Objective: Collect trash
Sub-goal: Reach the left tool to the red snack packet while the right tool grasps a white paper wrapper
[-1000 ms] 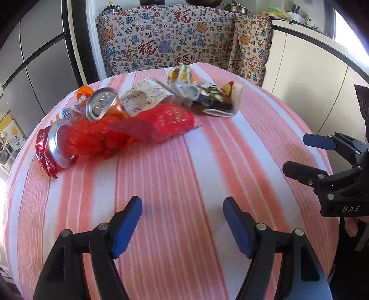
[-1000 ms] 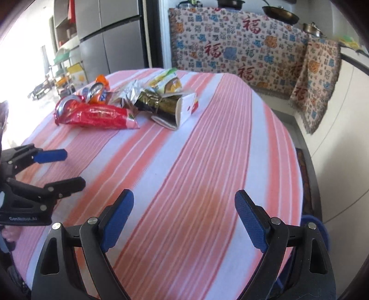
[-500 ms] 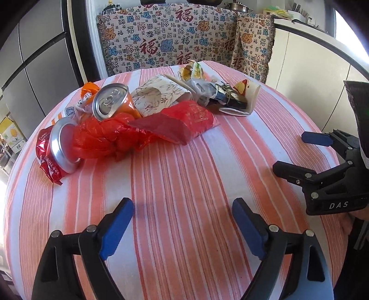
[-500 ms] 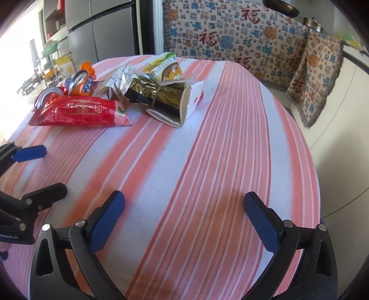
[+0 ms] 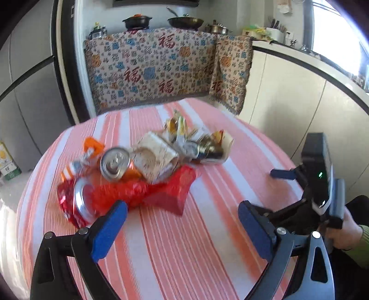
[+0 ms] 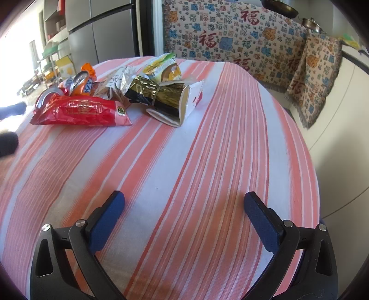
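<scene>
A heap of trash lies on a round table with a pink striped cloth [image 5: 207,230]. It holds a red snack bag [image 5: 161,191] [image 6: 78,110], two drink cans [image 5: 115,163], [image 5: 80,203], a paper wrapper [image 5: 154,157], a white carton with gold foil [image 6: 175,101] and a yellow-green packet [image 6: 163,67]. My left gripper [image 5: 182,226] is open and empty, just short of the red bag. My right gripper [image 6: 184,219] is open and empty over bare cloth, well short of the carton. The right gripper also shows in the left wrist view [image 5: 318,175].
A patterned cloth [image 5: 150,69] covers the counter behind the table, with pans [image 5: 184,22] on top. White cabinets [image 5: 299,103] stand at the right, grey fridge doors [image 6: 103,34] at the left. The table edge [image 6: 316,184] curves close on the right.
Both grippers have moved toward the trash heap and tilted up, so more of the kitchen behind shows. Both stay open and empty.
</scene>
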Motion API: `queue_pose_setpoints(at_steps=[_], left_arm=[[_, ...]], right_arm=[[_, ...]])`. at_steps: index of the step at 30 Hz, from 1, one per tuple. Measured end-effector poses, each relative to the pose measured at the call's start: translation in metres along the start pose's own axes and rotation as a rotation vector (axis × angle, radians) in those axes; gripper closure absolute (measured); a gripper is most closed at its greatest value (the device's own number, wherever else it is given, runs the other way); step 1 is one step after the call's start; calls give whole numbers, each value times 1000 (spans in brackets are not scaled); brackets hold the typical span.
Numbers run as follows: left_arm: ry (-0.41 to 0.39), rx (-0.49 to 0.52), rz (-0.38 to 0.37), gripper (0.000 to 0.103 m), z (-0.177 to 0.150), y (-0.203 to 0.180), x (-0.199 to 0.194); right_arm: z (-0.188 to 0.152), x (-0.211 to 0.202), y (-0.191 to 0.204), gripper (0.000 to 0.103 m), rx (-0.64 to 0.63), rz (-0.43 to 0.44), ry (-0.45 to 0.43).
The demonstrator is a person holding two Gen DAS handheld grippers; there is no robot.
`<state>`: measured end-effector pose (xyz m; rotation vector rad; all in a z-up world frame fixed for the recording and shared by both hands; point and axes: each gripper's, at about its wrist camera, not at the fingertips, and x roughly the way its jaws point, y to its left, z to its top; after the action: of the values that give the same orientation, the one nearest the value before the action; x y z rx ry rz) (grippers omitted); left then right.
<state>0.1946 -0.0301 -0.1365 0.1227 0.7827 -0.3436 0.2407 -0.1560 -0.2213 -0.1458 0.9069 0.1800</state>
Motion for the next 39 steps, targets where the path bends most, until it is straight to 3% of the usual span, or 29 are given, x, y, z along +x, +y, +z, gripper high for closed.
queue_pose_setpoints(at_steps=[5,7,9,10,12,17,19,23,24,29,39], left_arm=[[144,161,34,6,27,-3,52],[201,191,40,21,25,-3,71],[250,209,57,63,21,-5,84],[265,210,60,74,18,-6,86],[268,185,40,79,8,-8,82],[224,126,94,79,-38,-17,49],[214,99,84,75,-55,-19,39],[183,83,74,38,-70,-24,33],[179,77,84,34,-69,-21,35],[174,14,58,33,-57,-5,49],[120,-91,124,32,-57,23,53]], right_arm=[[0,0,0,0,1,1,-1],[0,0,0,0,2,2,-2],[0,0,0,1,2,2,-1],[0,0,0,1,2,3,-1],[0,0,0,1,2,3,-1],[0,0,0,1,3,3,-1],[0,0,0,0,3,3,-2],[1,0,0,0,3,4,-2],[0,0,0,0,3,4,-2],[1,1,0,1,5,6,-2],[3,0,-4,0,37,36,-6]])
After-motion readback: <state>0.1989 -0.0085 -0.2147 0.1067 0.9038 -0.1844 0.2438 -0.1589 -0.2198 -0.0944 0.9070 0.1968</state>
